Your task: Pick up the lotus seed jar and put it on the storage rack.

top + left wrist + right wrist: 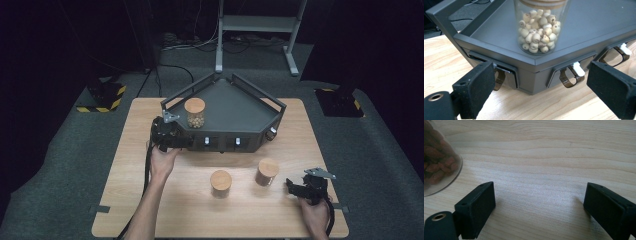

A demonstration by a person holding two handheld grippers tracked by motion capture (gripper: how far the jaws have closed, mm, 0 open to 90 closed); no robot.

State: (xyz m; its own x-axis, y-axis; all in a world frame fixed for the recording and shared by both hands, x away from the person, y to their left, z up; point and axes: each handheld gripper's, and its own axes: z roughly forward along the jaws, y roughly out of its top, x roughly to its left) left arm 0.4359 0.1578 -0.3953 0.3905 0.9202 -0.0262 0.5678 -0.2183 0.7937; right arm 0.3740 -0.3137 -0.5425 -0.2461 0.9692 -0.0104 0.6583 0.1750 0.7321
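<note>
Where the dark tray (250,107) sits at the far middle of the counter (140,165), a glass jar (194,113) with a wooden lid is seen standing upright on its left front part. The jar is filled with pale round beads, packed from the base up to just under the lid in the left gripper view (539,27). The left gripper (167,134) is held at the tray's front left corner, just before that jar; its jaws are spread wide, with nothing between them but the tray's edge and its drawer pulls (571,75). Two more lidded jars are set on the counter in front of the tray: a middle jar (220,183) whose filling cannot be told, and a right jar (266,172) holding reddish-brown pieces, seen at the left edge of the right gripper view (439,162). The right gripper (305,186) is held low beside that right jar, jaws apart over bare wood, clamped on nothing.
</note>
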